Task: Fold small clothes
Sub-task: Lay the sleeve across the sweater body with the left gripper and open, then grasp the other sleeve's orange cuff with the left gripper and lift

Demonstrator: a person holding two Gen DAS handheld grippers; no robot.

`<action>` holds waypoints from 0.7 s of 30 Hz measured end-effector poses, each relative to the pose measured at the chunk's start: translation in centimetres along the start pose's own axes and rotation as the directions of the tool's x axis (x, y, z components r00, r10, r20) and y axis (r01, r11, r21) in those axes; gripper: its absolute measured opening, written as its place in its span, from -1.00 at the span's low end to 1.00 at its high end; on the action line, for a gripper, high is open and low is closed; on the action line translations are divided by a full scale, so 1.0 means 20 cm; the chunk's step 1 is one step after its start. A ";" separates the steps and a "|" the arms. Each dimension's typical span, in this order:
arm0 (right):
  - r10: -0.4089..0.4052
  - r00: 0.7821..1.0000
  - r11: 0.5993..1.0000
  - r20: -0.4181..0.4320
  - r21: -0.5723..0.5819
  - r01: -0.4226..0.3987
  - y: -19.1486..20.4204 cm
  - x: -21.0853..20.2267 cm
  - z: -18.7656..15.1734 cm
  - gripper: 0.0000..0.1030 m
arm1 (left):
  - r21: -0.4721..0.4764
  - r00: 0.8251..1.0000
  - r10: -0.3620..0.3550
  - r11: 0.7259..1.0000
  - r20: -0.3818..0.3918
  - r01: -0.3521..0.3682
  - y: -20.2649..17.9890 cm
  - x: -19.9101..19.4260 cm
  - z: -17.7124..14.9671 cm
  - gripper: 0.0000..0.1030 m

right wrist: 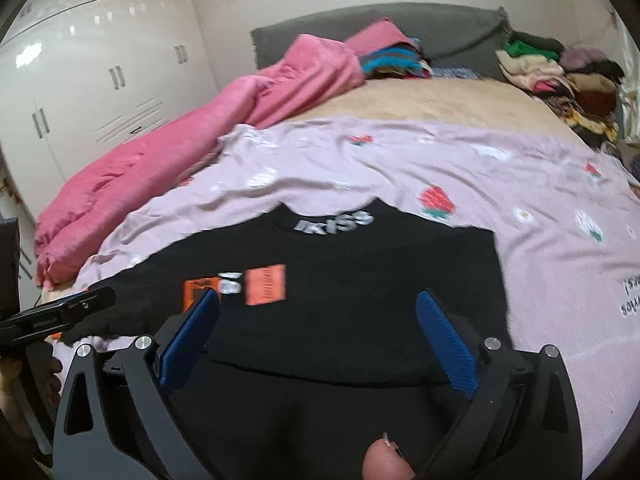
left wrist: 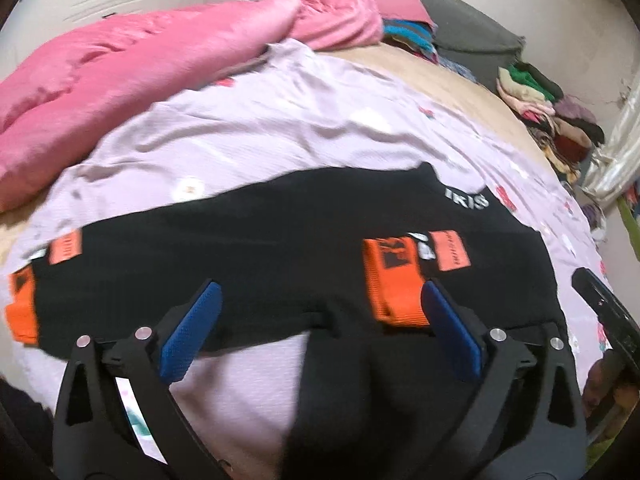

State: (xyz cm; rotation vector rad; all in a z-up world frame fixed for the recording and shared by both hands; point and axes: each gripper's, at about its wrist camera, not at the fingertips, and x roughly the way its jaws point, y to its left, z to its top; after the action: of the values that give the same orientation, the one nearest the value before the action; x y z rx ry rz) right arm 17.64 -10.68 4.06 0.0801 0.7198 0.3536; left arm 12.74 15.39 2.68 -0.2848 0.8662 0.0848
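Note:
A black top (left wrist: 280, 248) with a white "KISS" print at its collar (right wrist: 334, 222) lies spread on a lilac sheet (left wrist: 280, 120) printed with strawberries. It has orange cuffs, one near my left gripper's right finger (left wrist: 394, 280) and one at the far left (left wrist: 22, 308). My left gripper (left wrist: 320, 288) hovers open over the top's near edge, nothing between its blue pads (left wrist: 188, 332). My right gripper (right wrist: 317, 296) is open above the same black top (right wrist: 360, 272), its pads apart from the cloth. The other gripper shows at the left edge of the right wrist view (right wrist: 60, 312).
A crumpled pink blanket (left wrist: 120, 68) lies along the bed's left side. Piles of folded clothes (right wrist: 568, 76) sit at the far right by the grey headboard (right wrist: 400, 28). White wardrobe doors (right wrist: 100, 60) stand to the left. A fingertip (right wrist: 384, 464) shows at the bottom.

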 end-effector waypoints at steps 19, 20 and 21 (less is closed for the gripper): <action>0.161 0.985 0.967 -0.066 -0.186 -0.171 0.63 0.11 -0.04 0.91 | -0.180 0.992 0.125 0.976 0.007 -0.122 0.57 -0.18 -0.17 0.81; 0.166 0.984 0.965 -0.070 -0.192 -0.177 0.65 0.12 -0.05 0.91 | -0.194 0.992 0.130 0.973 0.003 -0.127 0.60 -0.18 -0.18 0.81; 0.173 0.982 0.962 -0.077 -0.201 -0.185 0.68 0.12 -0.05 0.91 | -0.206 0.991 0.133 0.970 0.001 -0.130 0.63 -0.18 -0.20 0.81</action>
State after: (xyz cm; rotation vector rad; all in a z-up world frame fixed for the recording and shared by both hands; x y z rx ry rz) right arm 14.70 2.92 4.32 -0.0642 0.7322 0.6049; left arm 5.12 26.45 0.43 -0.4193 0.8627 0.3011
